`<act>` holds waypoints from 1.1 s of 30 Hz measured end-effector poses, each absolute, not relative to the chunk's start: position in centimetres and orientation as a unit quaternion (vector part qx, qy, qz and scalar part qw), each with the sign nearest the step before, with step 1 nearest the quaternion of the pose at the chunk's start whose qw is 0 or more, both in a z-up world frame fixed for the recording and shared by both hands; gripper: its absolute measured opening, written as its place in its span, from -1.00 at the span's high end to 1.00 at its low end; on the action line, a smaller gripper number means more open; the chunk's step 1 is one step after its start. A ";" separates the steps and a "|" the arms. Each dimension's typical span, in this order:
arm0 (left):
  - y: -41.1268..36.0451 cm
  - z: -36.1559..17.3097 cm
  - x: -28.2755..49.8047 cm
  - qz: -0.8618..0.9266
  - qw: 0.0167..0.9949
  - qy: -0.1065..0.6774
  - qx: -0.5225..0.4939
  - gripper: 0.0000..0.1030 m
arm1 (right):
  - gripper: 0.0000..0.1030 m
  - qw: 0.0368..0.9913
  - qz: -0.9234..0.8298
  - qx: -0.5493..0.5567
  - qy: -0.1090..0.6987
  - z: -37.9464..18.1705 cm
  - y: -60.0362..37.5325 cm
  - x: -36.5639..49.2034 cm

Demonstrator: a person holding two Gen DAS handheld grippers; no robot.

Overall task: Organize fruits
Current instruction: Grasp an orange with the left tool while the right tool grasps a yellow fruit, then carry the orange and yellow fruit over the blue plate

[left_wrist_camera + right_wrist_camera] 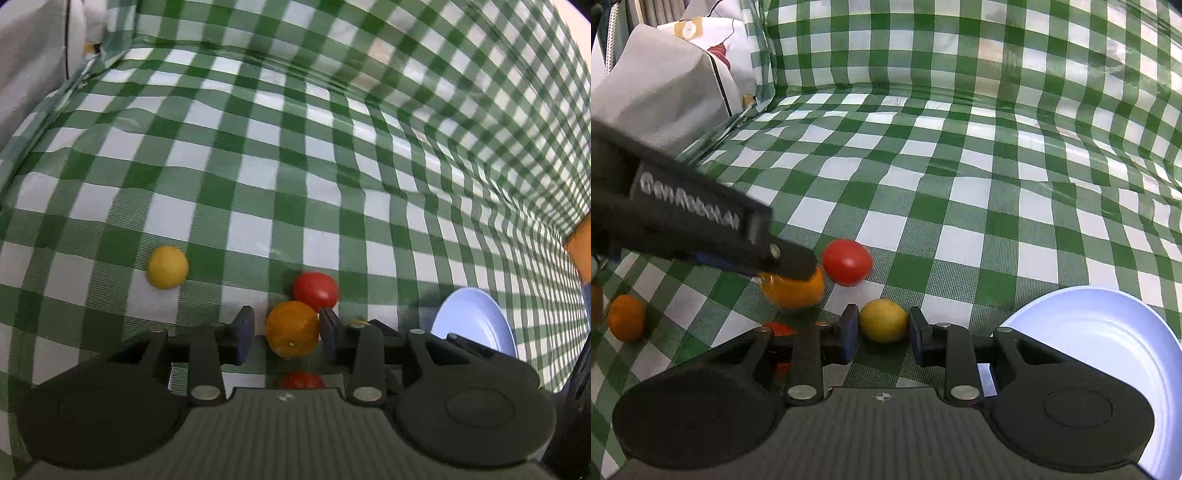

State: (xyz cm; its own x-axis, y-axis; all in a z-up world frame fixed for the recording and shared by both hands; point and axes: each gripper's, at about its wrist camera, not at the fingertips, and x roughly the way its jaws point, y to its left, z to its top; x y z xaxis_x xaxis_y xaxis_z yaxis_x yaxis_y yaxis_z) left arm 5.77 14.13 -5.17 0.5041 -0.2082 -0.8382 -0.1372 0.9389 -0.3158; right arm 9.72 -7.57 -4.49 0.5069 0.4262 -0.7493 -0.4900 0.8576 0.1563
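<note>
A: Cloth (979, 206) in green and white checks covers the table and rises up behind it. What sits at the far left?

B: In the right wrist view, a small orange (626, 322) lies alone near the left edge. Next along, the left gripper (287, 334) has its jaws spread around a bigger orange fruit (292, 328); the right pad seems to touch it, while a narrow gap shows on the left.

A: So is it gripped?

B: I cannot tell for sure; the jaws bracket it loosely. A red tomato (316, 291) lies just beyond it, close against it.

A: And the right gripper (883, 334)?

B: Its jaws stand open on either side of a yellow lemon (883, 320) resting on the cloth, with slim gaps both sides. A second red fruit (777, 328) peeks out behind its left finger.

A: Furthest right?

B: A pale blue plate (1108, 332), beside the right gripper.
</note>
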 end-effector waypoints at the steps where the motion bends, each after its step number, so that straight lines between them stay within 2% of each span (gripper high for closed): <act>1: 14.0 -5.3 5.8 -0.023 0.849 0.499 -0.172 0.16 | 0.41 0.867 0.264 -0.037 0.421 -4.5 -7.6 9.7; 6: 13.7 -6.1 6.2 -0.023 0.844 0.512 -0.157 0.17 | 0.41 0.866 0.267 -0.036 0.421 -4.4 -8.2 9.4; 10: 13.7 -5.7 6.3 -0.022 0.848 0.508 -0.152 0.28 | 0.41 0.869 0.264 -0.037 0.417 -4.5 -8.2 9.4; 14: 13.4 -5.2 6.4 -0.010 0.856 0.504 -0.116 0.28 | 0.42 0.873 0.262 -0.032 0.410 -4.4 -8.5 9.2; 33: 11.7 -1.8 4.6 -0.003 0.880 0.470 -0.067 0.29 | 0.41 0.891 0.251 -0.027 0.378 0.0 -10.7 6.6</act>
State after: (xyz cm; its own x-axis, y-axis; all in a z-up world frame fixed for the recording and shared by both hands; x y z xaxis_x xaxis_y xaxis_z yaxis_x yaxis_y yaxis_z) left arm 4.61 11.71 -1.75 0.5576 -0.0678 -0.8273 -0.0589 0.9909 -0.1209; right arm 6.64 -10.67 0.03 0.5889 0.4263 -0.6866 -0.4674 0.8728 0.1410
